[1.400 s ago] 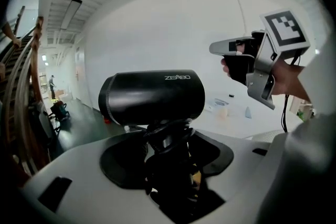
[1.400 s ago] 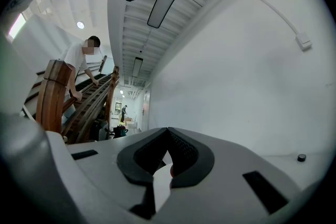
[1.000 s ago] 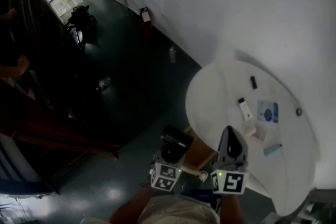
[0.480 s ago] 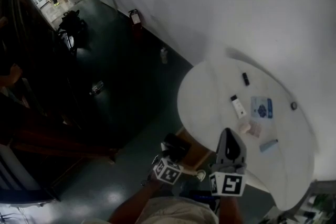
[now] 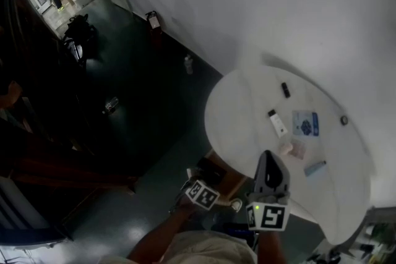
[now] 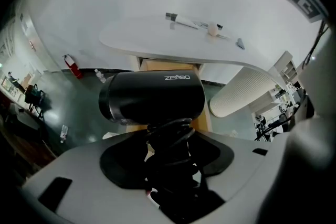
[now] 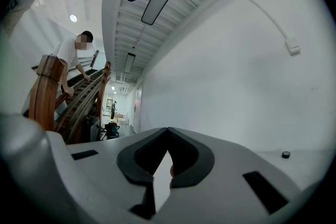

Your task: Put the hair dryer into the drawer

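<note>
The black hair dryer [image 6: 152,97] fills the middle of the left gripper view, its handle wound with black cord [image 6: 170,162]. My left gripper [image 6: 168,144] is shut on that handle and points steeply down. Behind and under the dryer is the wooden drawer unit [image 6: 169,65] below the table edge. In the head view the dryer [image 5: 208,169] hangs over the wooden drawer [image 5: 228,180], with the left gripper [image 5: 203,188] just beneath it in the picture. My right gripper [image 5: 270,164] is held level beside it; its jaw tips [image 7: 168,129] meet with nothing between them.
The round white table [image 5: 247,108] carries a white stick [image 5: 277,122], a small black item [image 5: 285,89], a blue-printed card [image 5: 305,123] and a pen [image 5: 314,167]. A ribbed white column [image 6: 244,92] stands to the right. A fire extinguisher [image 5: 152,20] and a bottle [image 5: 189,63] stand along the wall.
My left gripper has sunk and tipped downward with the hair dryer, closer to the wooden drawer. The right gripper has stayed put. The head view has drifted slightly.
</note>
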The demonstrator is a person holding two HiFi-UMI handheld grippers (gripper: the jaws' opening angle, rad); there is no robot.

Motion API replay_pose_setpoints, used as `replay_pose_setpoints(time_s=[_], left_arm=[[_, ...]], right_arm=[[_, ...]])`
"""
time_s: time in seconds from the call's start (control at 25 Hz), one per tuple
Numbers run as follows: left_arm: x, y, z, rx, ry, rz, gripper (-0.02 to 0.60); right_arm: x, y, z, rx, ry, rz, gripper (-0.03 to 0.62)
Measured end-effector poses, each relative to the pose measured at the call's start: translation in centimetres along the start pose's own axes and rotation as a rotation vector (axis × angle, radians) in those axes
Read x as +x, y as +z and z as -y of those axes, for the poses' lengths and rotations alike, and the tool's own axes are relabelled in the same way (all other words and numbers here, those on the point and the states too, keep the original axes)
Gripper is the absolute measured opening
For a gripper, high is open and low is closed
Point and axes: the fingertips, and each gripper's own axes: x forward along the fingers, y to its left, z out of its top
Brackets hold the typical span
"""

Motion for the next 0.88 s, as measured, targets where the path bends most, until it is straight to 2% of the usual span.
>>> replay_pose_setpoints(time_s=[0.88], left_arm=[[4.4, 4.8, 0.2, 0.055, -0.032, 0.034, 0.250]], right_arm=[[-0.7, -2.0, 2.2, -0.017, -0.048, -0.071, 0.005]])
